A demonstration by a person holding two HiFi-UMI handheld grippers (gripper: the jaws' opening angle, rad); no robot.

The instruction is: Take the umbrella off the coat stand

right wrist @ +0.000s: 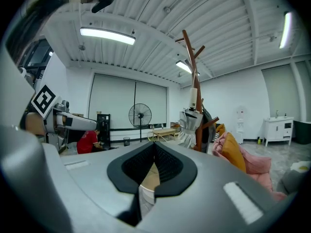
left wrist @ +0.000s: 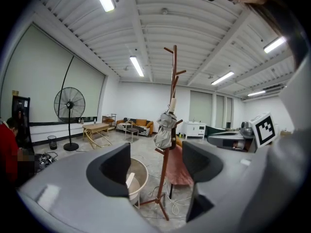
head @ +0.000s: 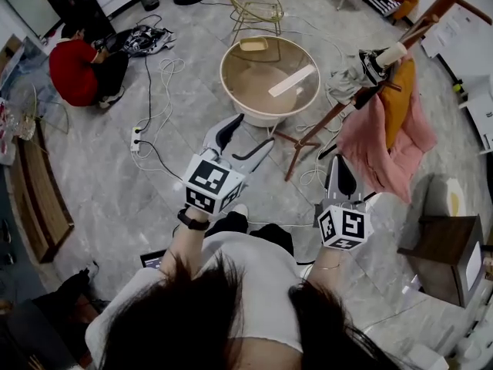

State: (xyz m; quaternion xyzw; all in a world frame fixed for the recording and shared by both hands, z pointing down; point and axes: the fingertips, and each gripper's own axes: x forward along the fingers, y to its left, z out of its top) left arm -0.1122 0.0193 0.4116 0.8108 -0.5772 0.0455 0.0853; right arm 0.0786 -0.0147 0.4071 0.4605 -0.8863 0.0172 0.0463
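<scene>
The person is holding both grippers out in front, level with each other, and neither is touching anything. The left gripper (head: pixel 245 139) is showing its jaws standing well apart with only air between them. The right gripper (head: pixel 339 168) is keeping its jaws pressed together, empty.

The folded grey umbrella with the cream handle (left wrist: pixel 165 129) is hanging on the tall brown wooden coat stand (left wrist: pixel 174 76), well apart from both grippers, ahead of them and off to the right. Its long axis is running nearly upright along the pole, handle uppermost, with a pink cloth (head: pixel 377 149) draping just below it.

I am judging the right gripper to be the nearer one, but the left is the one already opened, and the umbrella is sitting framed in its gap.
</scene>
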